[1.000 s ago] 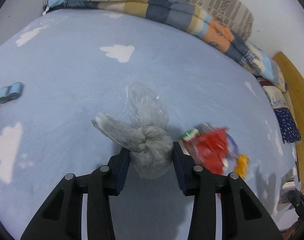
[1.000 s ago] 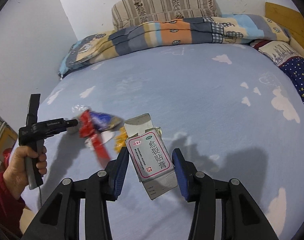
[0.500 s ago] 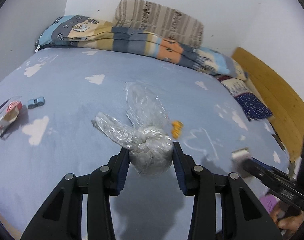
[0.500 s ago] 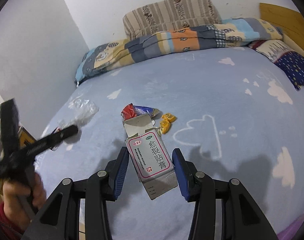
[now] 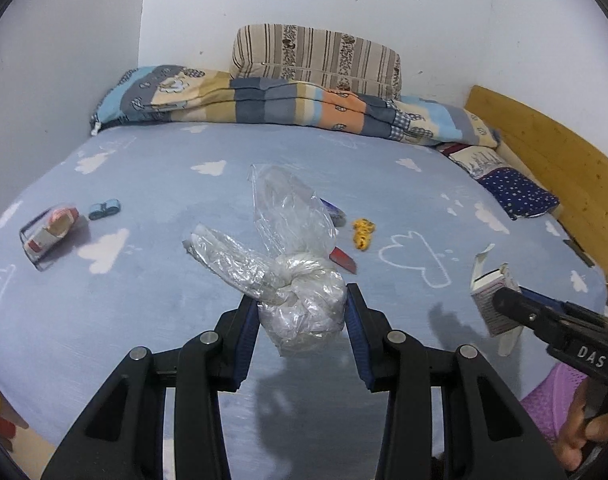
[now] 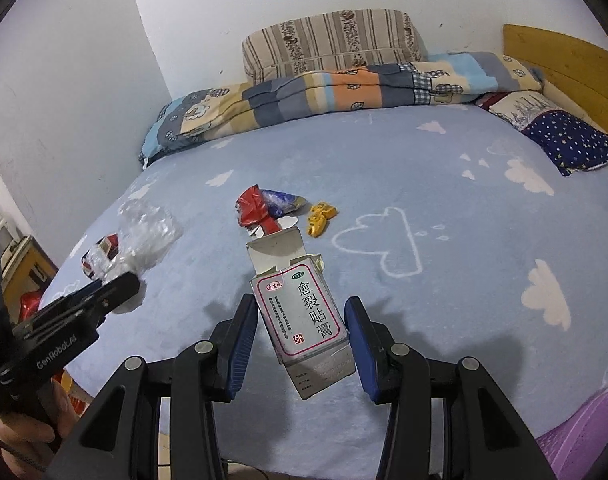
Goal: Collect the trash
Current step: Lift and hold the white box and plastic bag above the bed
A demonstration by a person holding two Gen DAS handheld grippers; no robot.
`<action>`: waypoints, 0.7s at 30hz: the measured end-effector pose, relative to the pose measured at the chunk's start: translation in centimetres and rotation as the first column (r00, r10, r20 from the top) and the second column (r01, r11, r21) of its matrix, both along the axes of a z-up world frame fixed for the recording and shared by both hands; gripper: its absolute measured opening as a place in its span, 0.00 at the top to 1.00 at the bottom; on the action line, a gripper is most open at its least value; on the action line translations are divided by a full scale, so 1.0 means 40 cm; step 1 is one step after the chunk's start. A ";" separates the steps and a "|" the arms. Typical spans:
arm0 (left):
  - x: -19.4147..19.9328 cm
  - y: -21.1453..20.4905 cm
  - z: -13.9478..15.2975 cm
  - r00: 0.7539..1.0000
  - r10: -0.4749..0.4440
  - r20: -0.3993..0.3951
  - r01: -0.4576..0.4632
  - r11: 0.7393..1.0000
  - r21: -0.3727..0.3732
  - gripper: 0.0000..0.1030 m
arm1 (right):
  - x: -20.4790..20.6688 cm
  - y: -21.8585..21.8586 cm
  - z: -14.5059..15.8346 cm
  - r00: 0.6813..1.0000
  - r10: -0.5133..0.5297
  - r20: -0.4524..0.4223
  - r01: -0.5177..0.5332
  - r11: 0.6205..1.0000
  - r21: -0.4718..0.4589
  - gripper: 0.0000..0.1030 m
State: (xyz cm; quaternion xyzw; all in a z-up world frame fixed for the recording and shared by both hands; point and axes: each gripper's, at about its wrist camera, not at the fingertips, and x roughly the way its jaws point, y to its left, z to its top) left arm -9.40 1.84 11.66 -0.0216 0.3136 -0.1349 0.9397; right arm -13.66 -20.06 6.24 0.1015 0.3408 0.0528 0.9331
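My left gripper [image 5: 303, 312] is shut on a knotted clear plastic bag [image 5: 296, 280] and holds it above the near edge of the blue bed [image 5: 152, 288]. My right gripper [image 6: 302, 330] is shut on a white medicine box [image 6: 302, 316] with an open flap, also above the near edge. The box [image 5: 492, 300] shows at the right of the left wrist view, and the bag [image 6: 144, 236] at the left of the right wrist view. A red and blue wrapper [image 6: 266, 208] and a small yellow toy [image 6: 320, 218] lie mid-bed.
A red and white packet [image 5: 50, 232] and a small blue toy car [image 5: 104, 209] lie at the bed's left. A folded quilt [image 5: 288, 104], a striped pillow [image 5: 316, 60] and a starred pillow [image 5: 516, 196] sit at the back. A wooden headboard [image 5: 552, 168] runs along the right.
Both grippers have pulled back and up from the middle of the bed toward its near edge, each keeping its hold. The wrapper and yellow toy stay on the bed.
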 end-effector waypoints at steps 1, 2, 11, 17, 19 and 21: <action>-0.001 0.000 0.000 1.000 0.006 0.009 -0.006 1.000 0.013 0.61 | 0.002 -0.001 -0.002 1.000 -0.001 -0.001 0.001 1.000 0.004 0.53; 0.000 -0.002 0.001 1.000 0.012 0.020 -0.013 0.999 0.030 0.61 | 0.003 0.001 -0.003 1.000 0.003 -0.002 -0.003 1.000 0.008 0.53; -0.008 -0.023 0.012 0.997 0.012 0.074 -0.018 0.996 0.085 0.61 | -0.004 0.041 -0.004 0.998 0.053 0.021 -0.053 0.998 -0.018 0.53; -0.023 -0.051 0.019 0.993 -0.009 0.116 -0.008 0.990 0.137 0.61 | -0.008 0.040 -0.003 0.998 0.051 0.026 -0.050 0.999 -0.014 0.53; -0.026 -0.058 0.021 0.992 -0.015 0.128 -0.004 0.989 0.150 0.61 | -0.008 0.040 -0.003 0.998 0.050 0.027 -0.049 0.999 -0.012 0.53; -0.029 -0.062 0.022 0.991 -0.021 0.132 0.000 0.988 0.157 0.61 | -0.008 0.040 -0.002 0.998 0.048 0.028 -0.048 0.999 -0.013 0.53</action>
